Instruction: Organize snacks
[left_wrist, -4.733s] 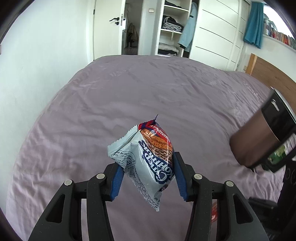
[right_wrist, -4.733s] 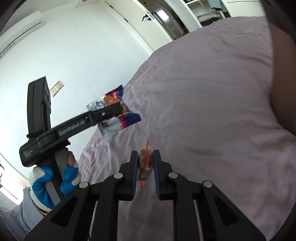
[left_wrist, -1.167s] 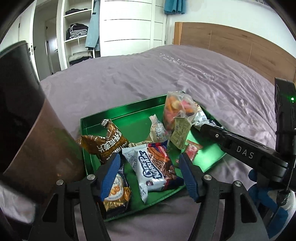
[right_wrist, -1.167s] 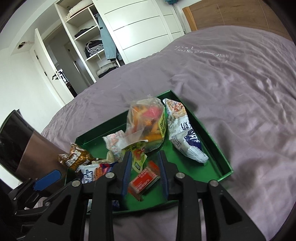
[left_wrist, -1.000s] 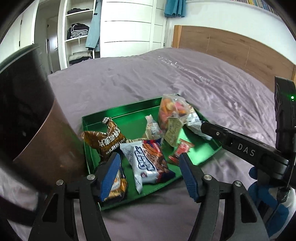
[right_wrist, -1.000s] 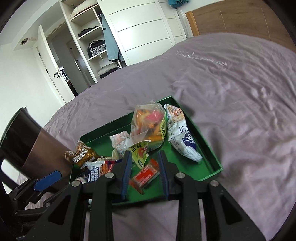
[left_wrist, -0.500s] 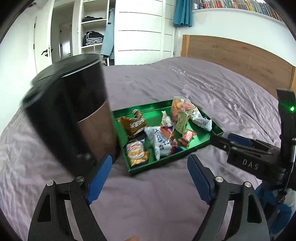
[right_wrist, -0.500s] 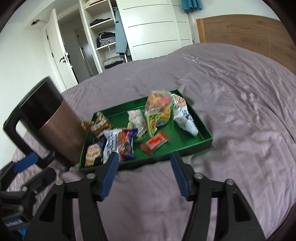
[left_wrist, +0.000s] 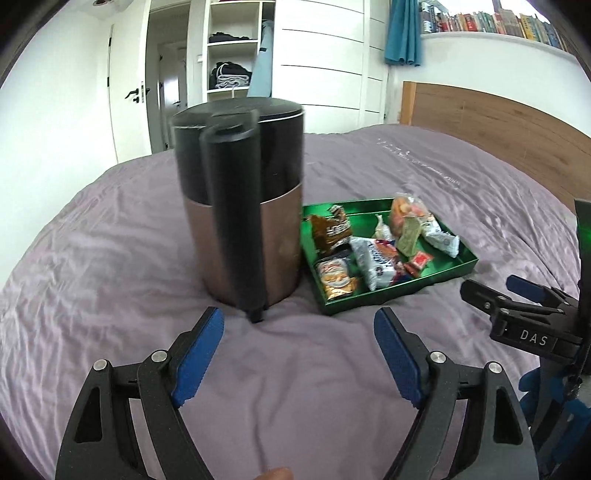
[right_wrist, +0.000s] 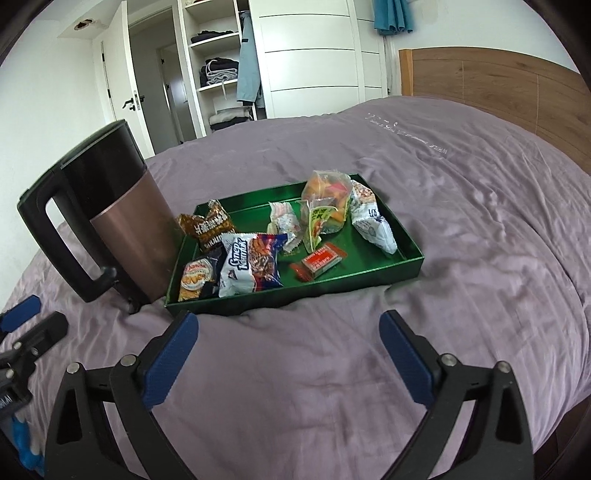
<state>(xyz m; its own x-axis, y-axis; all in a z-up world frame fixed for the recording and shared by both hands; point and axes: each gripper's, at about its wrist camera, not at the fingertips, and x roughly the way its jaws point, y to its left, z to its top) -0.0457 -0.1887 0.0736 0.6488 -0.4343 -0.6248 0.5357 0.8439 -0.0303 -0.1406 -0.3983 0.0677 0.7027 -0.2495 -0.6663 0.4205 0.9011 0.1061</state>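
**Seven snack packets, one green tray**

Seven or so crinkly wrappers lie in the shallow, glossy green tray (right_wrist: 408, 263) on a wrinkled mauve bedsheet (right_wrist: 480, 229). A white-and-blue cracker packet (right_wrist: 247, 269) rests near the front wall, beside a small flat red packet (right_wrist: 320, 261). A brown foil bag (right_wrist: 208, 227) stands crumpled at the tray's left, a clear bag of orange sweets (right_wrist: 327, 199) sits toward the back, and a white pouch (right_wrist: 371, 221) leans at the right. A cylindrical kettle (right_wrist: 122, 218), black-topped with a brushed copper body, touches the tray's left wall. Both the left gripper (left_wrist: 299, 354) and the right gripper (right_wrist: 288, 354) hover above the sheet, blue ribbed pads spread wide, holding nothing.
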